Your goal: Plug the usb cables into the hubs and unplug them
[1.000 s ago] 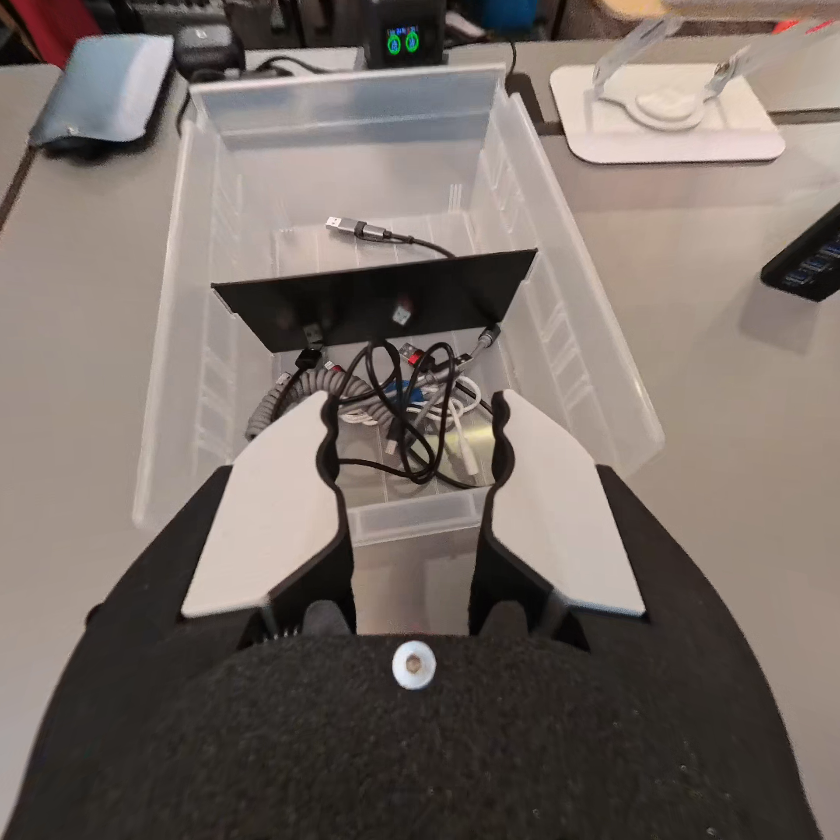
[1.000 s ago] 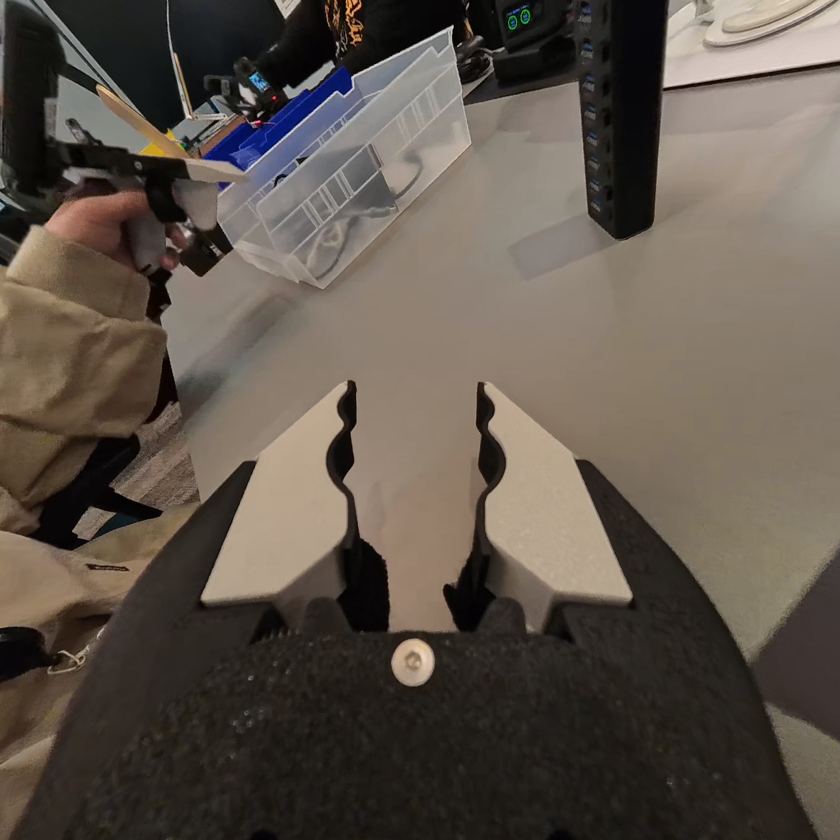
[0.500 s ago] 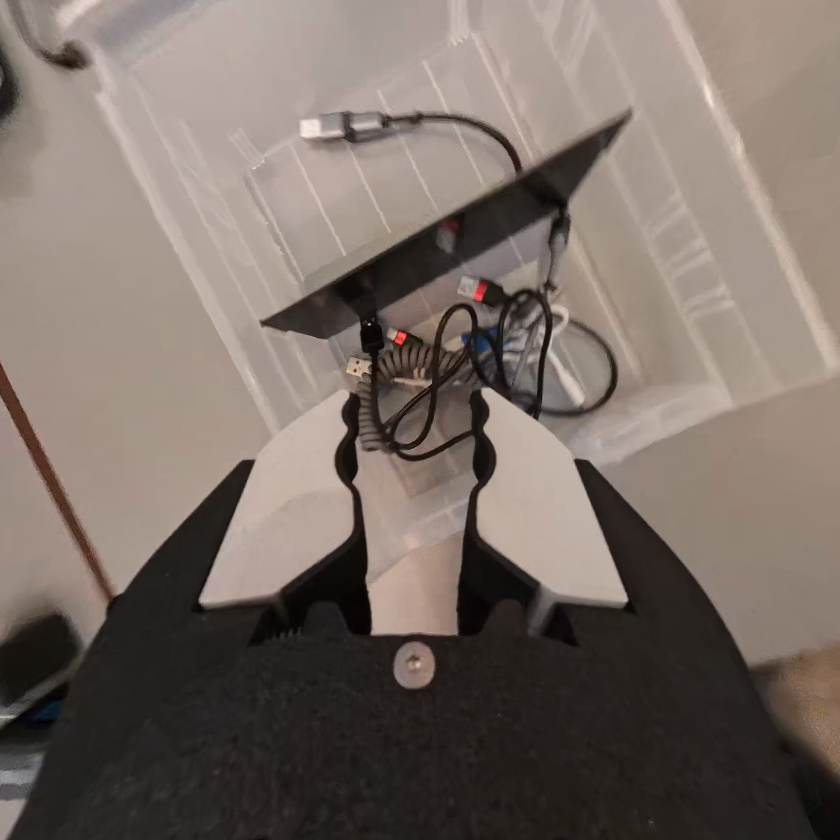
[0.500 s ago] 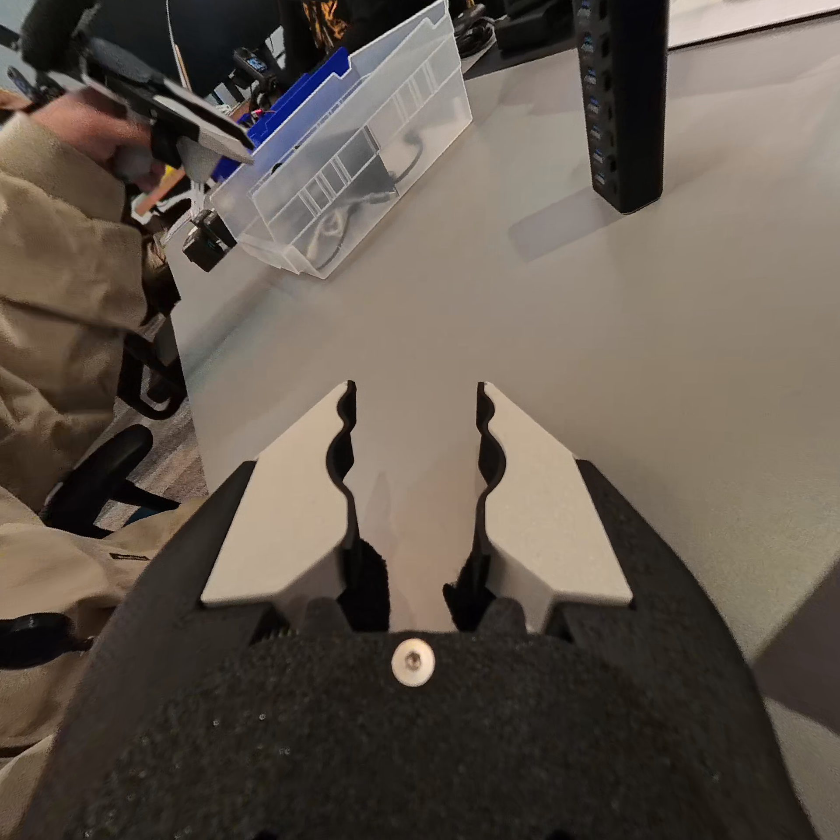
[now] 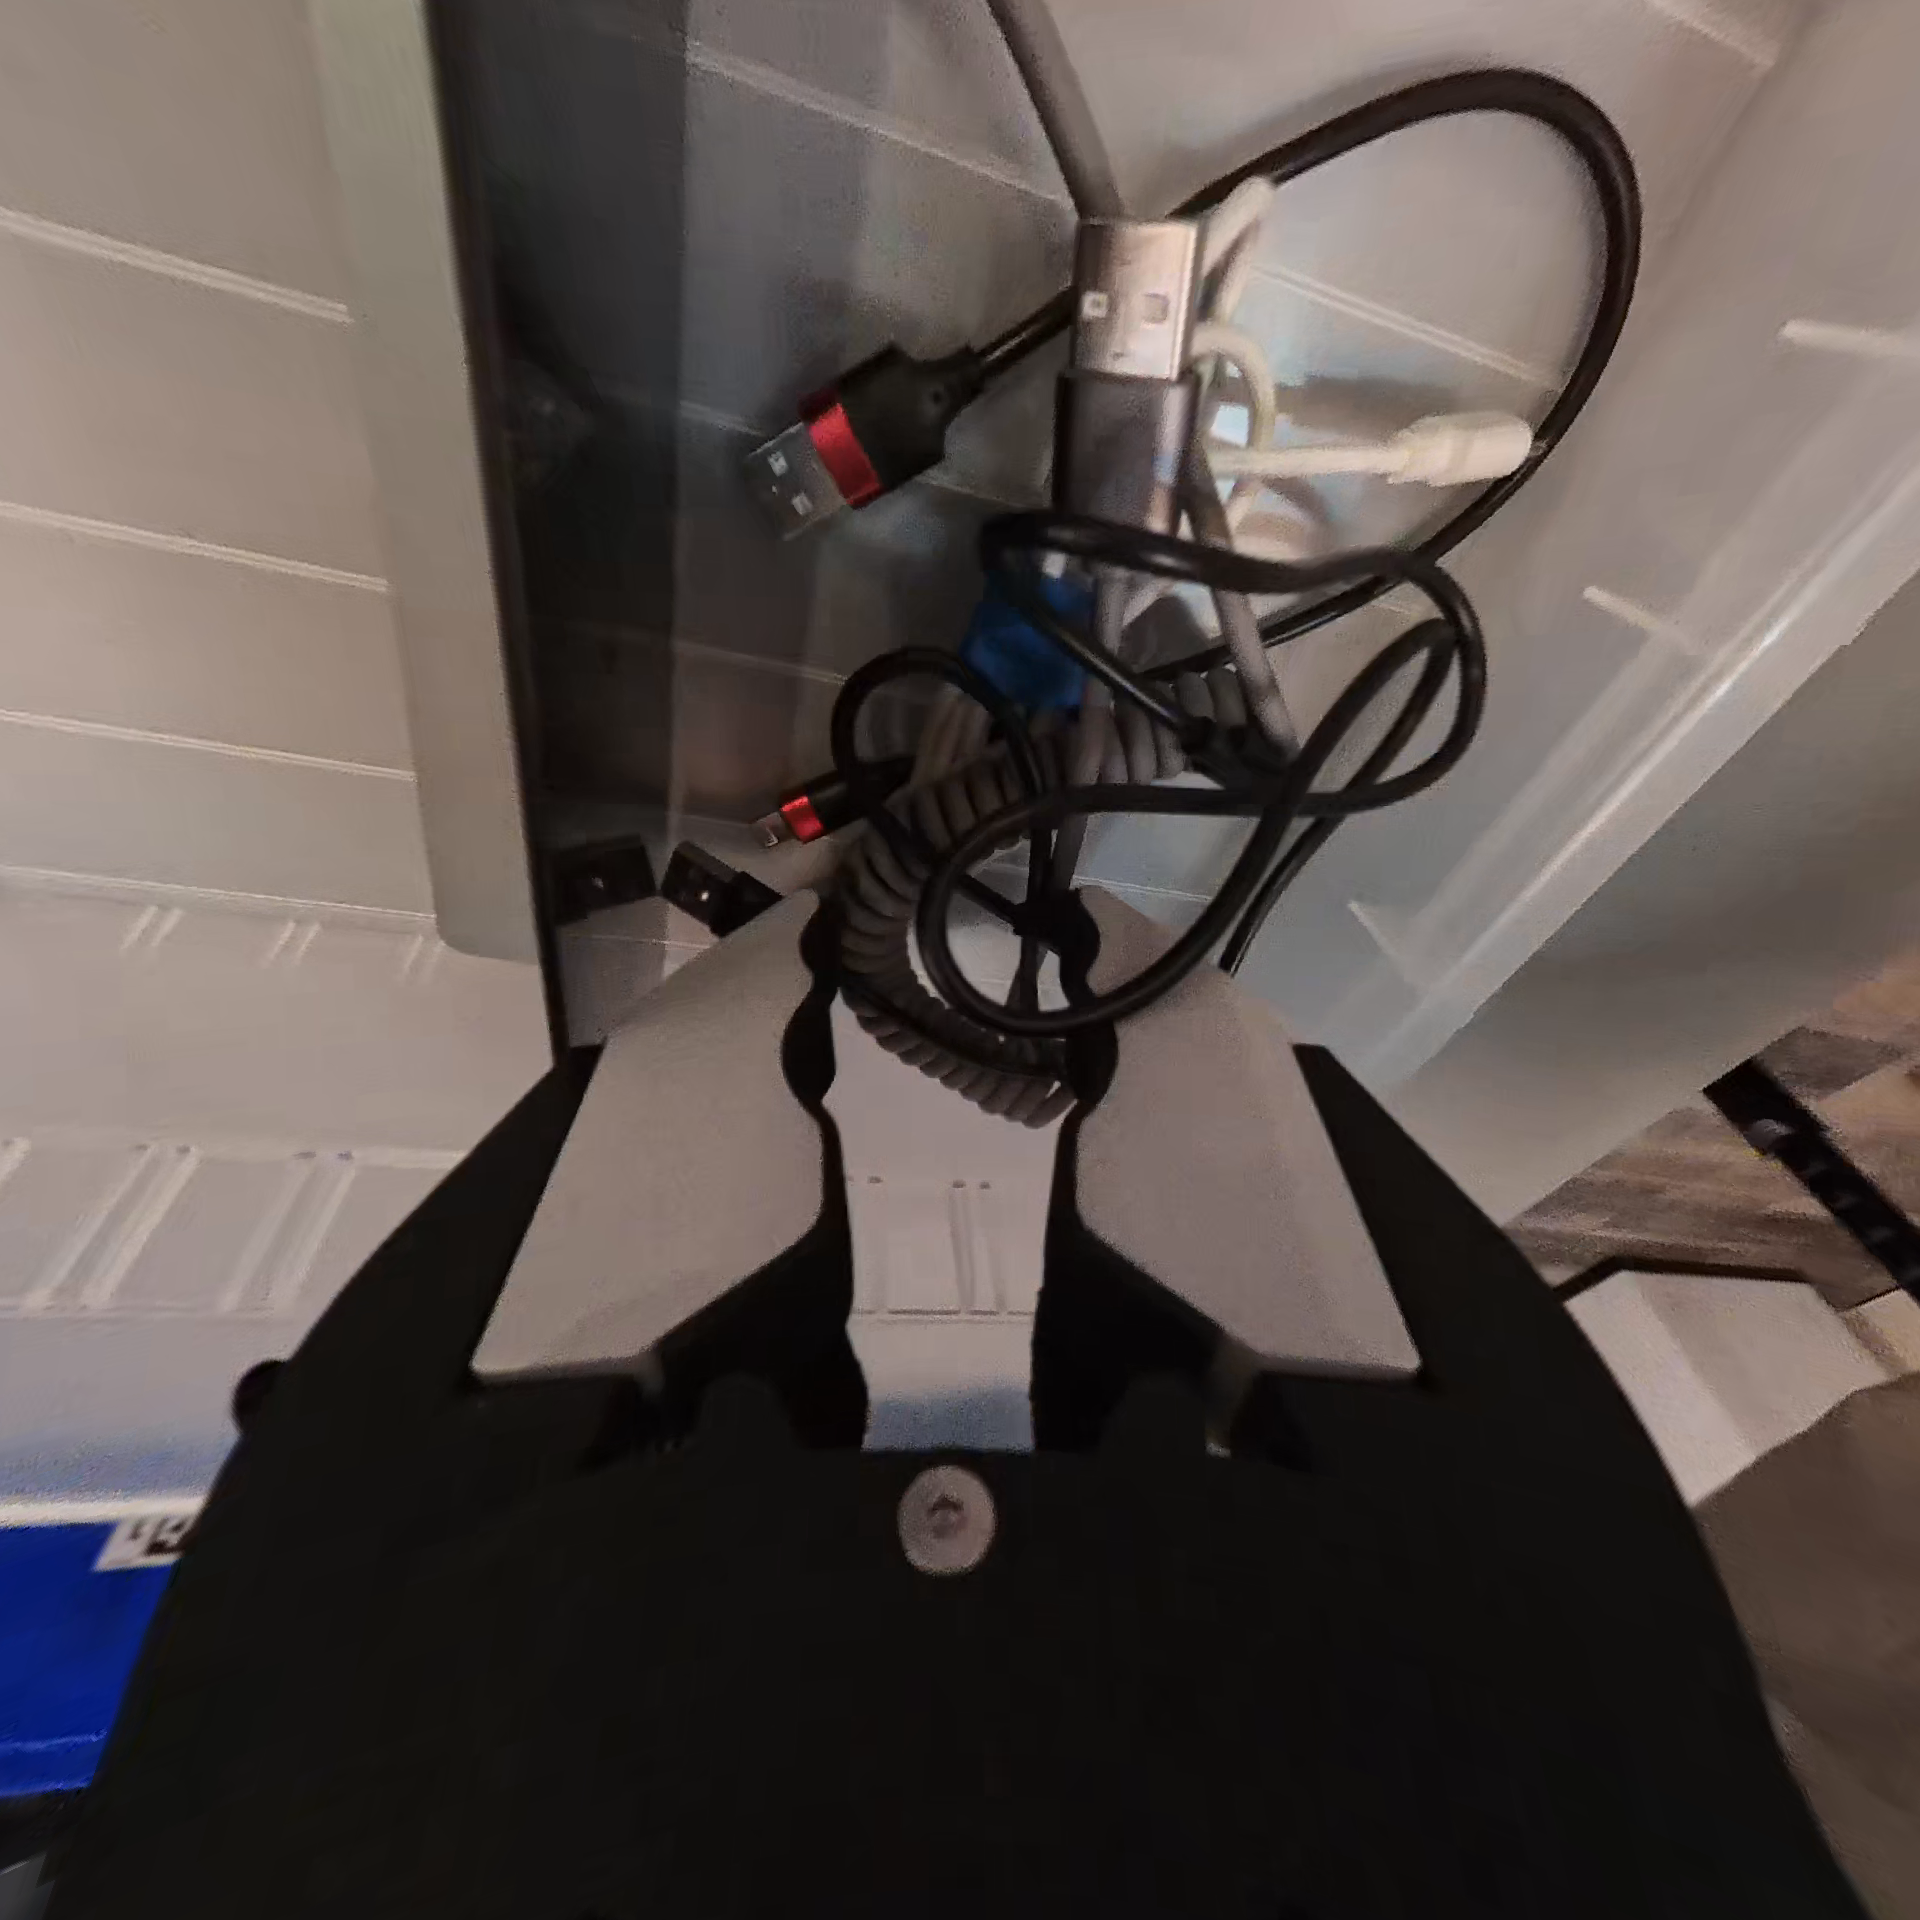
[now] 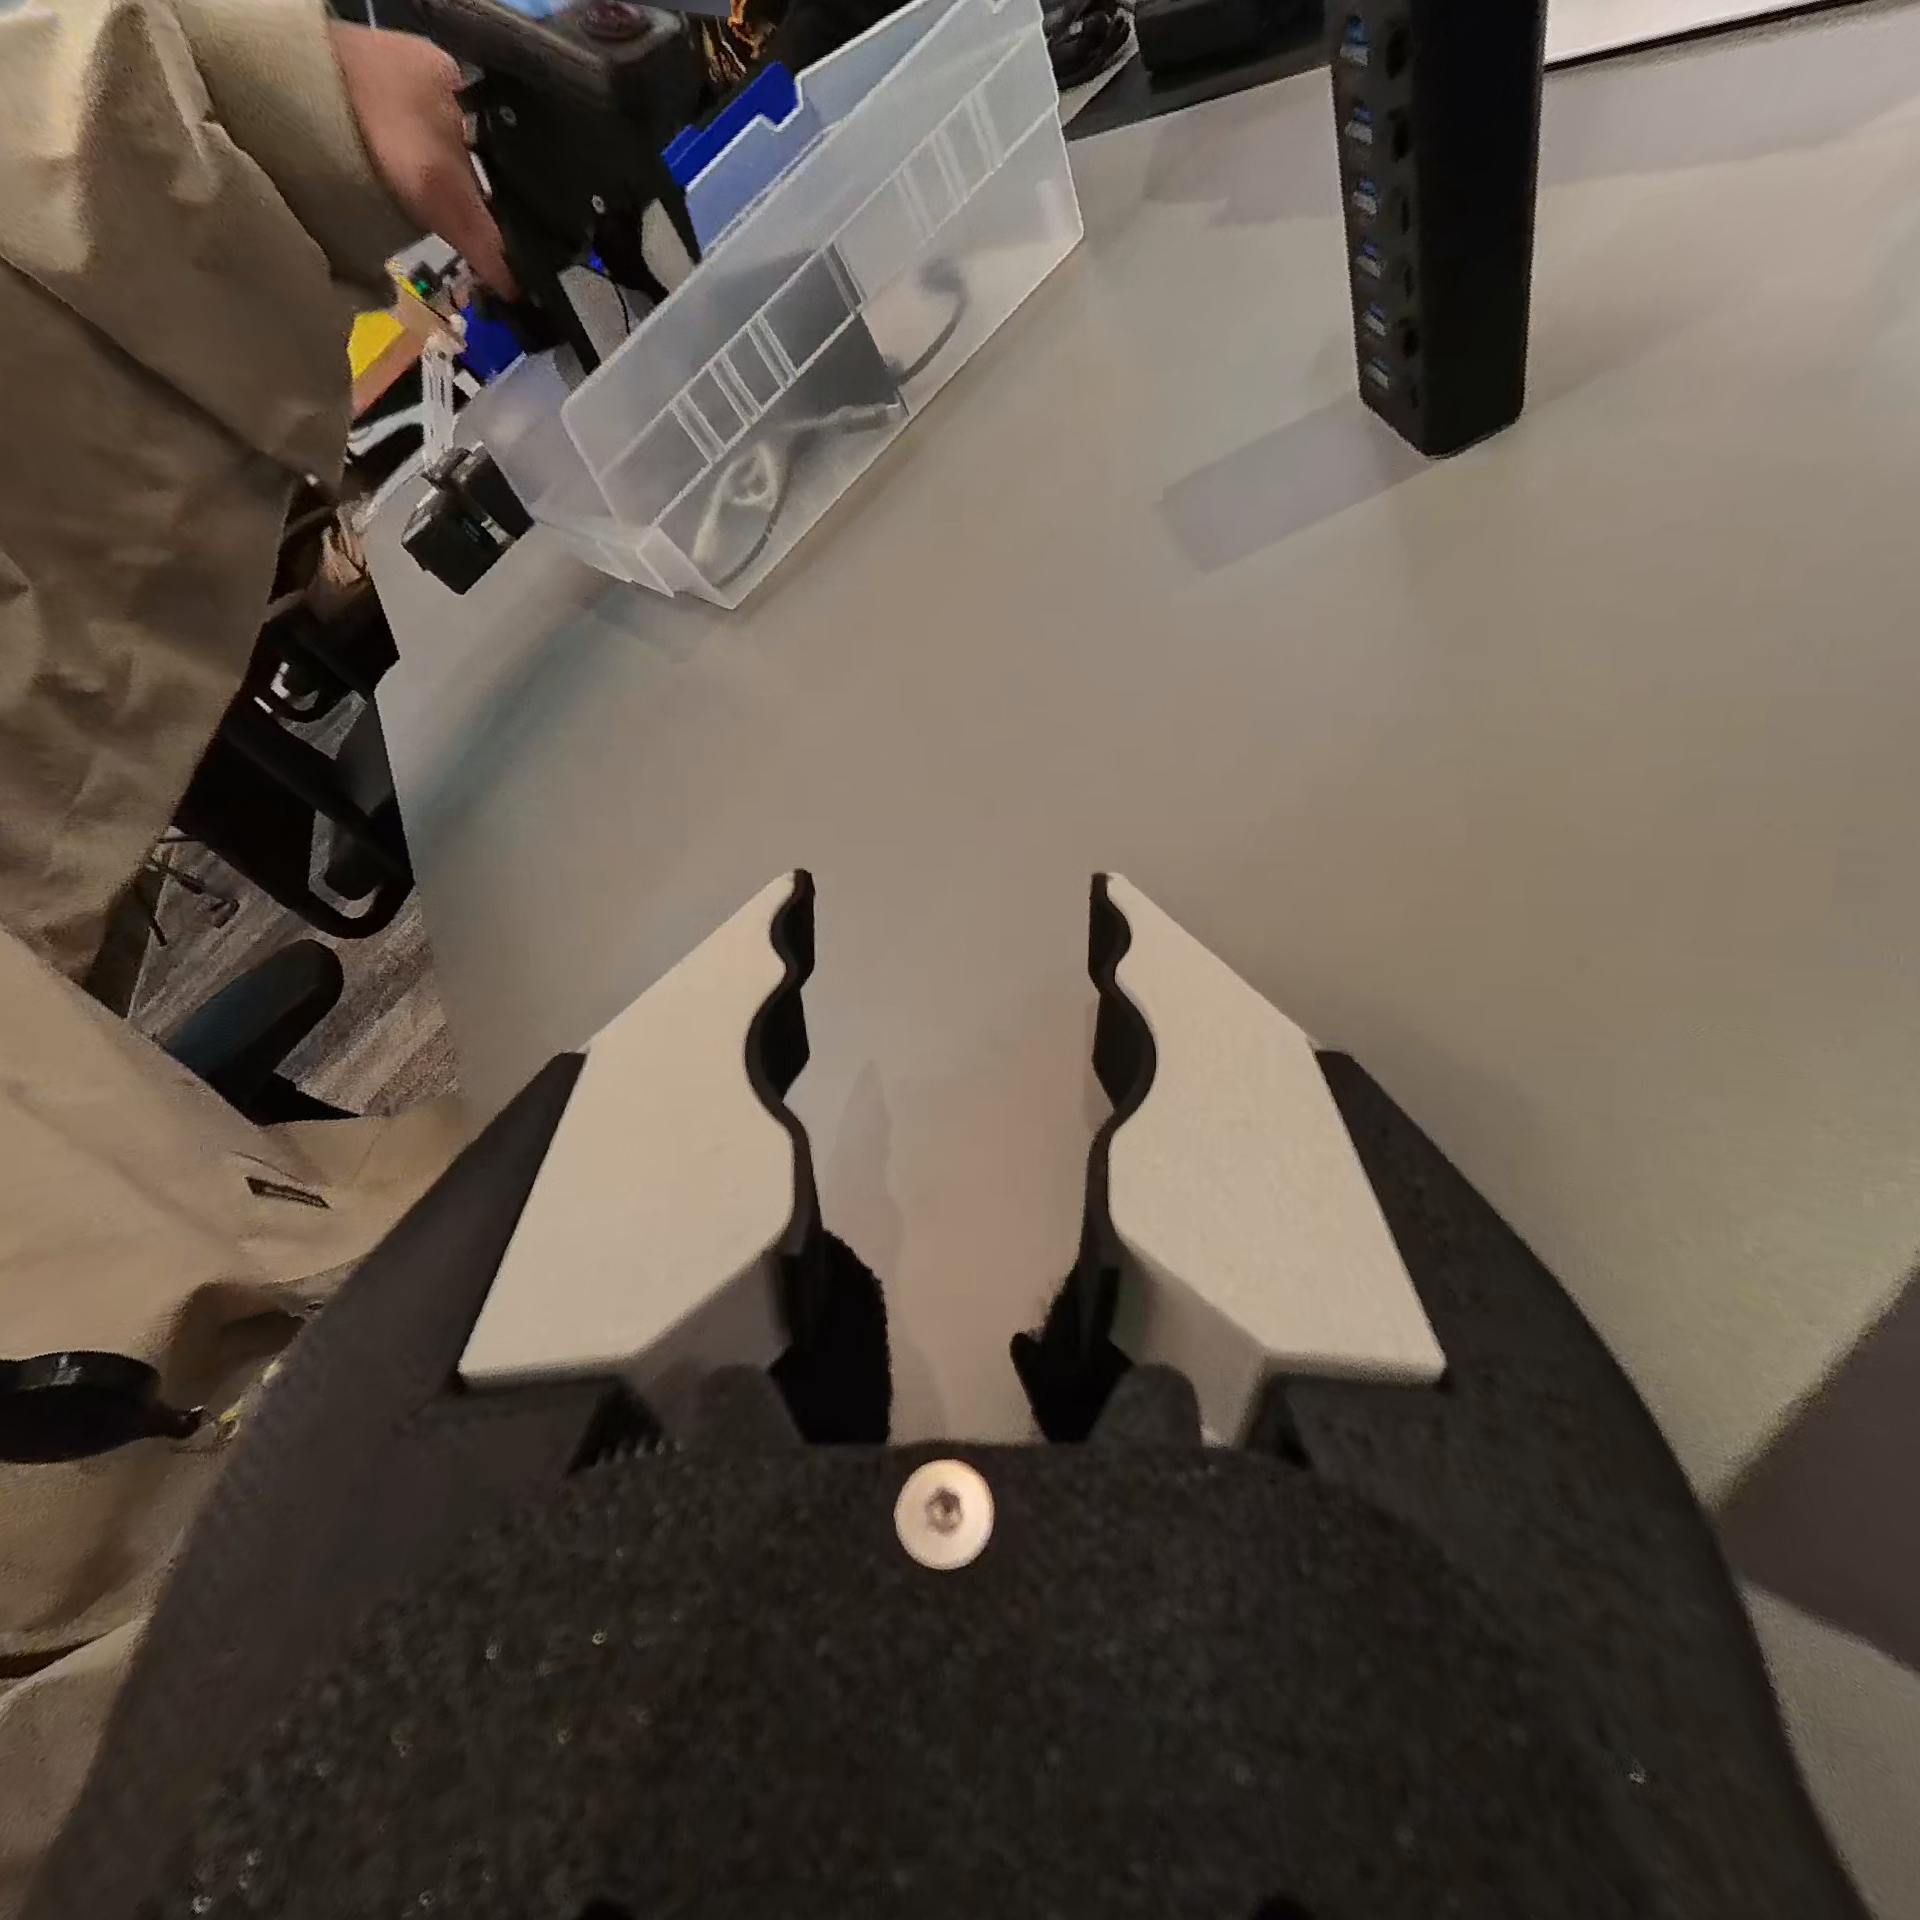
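Note:
In the left wrist view my left gripper (image 5: 951, 935) is open, low inside the clear bin (image 5: 1558, 831). Its tips straddle a grey coiled cable (image 5: 935, 997) and a black cable loop (image 5: 1195, 831), not clamped. In the tangle lie a red-and-black USB plug (image 5: 831, 457), a grey metal USB plug (image 5: 1127, 301), a white cable (image 5: 1455, 447) and a blue connector (image 5: 1023, 644). My right gripper (image 6: 951, 904) is open and empty over the bare table. A black upright USB hub (image 6: 1439, 208) stands far right. The left gripper (image 6: 561, 156) shows over the bin (image 6: 831, 343).
A black divider panel (image 5: 561, 416) crosses the bin just left of the cables. A person's beige sleeve (image 6: 156, 312) fills the left of the right wrist view. A blue bin (image 6: 738, 135) sits behind the clear one. The grey table (image 6: 1351, 831) lies between the bin and the hub. Left tips to right tips: about 45 cm. About 7 cm separates my left fingertips from the red-and-black USB plug (image 5: 831, 457).
My left gripper has dropped down into the bin and rolled, closing in on the cable tangle, with its jaws somewhat narrower. My right gripper has hardly moved.

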`<state>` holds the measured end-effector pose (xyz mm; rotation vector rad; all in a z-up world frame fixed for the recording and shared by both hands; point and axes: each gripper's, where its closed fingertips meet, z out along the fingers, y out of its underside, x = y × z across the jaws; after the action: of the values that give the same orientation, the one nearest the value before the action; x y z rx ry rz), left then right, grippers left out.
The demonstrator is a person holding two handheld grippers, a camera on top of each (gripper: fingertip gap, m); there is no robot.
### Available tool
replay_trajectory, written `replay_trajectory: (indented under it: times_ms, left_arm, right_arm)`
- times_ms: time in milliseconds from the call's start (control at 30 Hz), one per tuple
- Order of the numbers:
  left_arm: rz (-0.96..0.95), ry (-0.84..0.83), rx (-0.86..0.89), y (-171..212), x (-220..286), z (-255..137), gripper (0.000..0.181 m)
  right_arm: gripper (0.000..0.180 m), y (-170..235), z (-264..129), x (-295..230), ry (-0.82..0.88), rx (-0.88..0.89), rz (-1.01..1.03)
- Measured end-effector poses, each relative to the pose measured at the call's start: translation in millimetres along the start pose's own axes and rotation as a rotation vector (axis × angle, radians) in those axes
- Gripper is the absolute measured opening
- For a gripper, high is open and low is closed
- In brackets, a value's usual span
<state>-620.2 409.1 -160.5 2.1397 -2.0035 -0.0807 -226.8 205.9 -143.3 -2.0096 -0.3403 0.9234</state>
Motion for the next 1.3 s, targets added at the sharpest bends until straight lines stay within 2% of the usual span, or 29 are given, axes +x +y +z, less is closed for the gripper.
replay_trajectory:
  times_ms: [67,200,300,400,500,633,733,833,967,1200,1300]
  left_arm:
    - [-0.004,0.003,0.01,-1.7,-2.9,-10.3,0.041]
    - [0.001,-0.045,0.056,-5.6,-16.2,-32.2,0.027]
    - [0.055,-0.07,-0.028,3.5,-15.1,-17.8,0.023]
    - [0.081,-0.053,-0.145,18.5,-7.7,9.1,0.028]
    - [0.093,-0.059,-0.075,7.3,-7.3,12.6,0.024]
    - [0.126,-0.101,-0.012,-6.1,-6.0,16.0,0.03]
    - [0.212,-0.155,-0.066,0.7,-5.2,28.1,0.018]
    - [0.144,-0.132,0.009,-5.4,3.3,20.3,0.017]
    - [0.074,-0.301,0.172,-10.9,-3.9,-21.6,0.017]
    - [-0.153,-0.84,0.458,8.5,-24.8,-147.1,0.017]
    - [-0.252,-1.008,0.572,17.1,-23.2,-197.5,0.017]
  right_arm:
    - [0.053,0.9,0.4,1.3,0.0,-0.004,0.004]
    - [0.053,1.5,1.2,0.2,-0.012,-0.009,0.008]
    - [0.053,2.6,1.4,-2.2,-0.017,-0.015,-0.002]
    - [0.053,3.7,1.8,-3.9,-0.022,-0.021,-0.008]
    - [0.053,5.9,2.8,-6.1,-0.033,-0.031,-0.007]
    - [0.053,7.8,3.4,-8.4,-0.04,-0.039,-0.013]
    - [0.052,9.4,4.0,-9.9,-0.047,-0.048,-0.014]
    - [0.051,10.1,3.7,-8.9,-0.043,-0.052,-0.013]
    - [0.05,9.7,3.0,-10.0,-0.047,-0.048,-0.007]
    - [0.048,8.3,1.8,-13.9,-0.05,-0.038,-0.021]
    - [0.047,4.5,1.2,-15.3,-0.051,-0.016,-0.022]
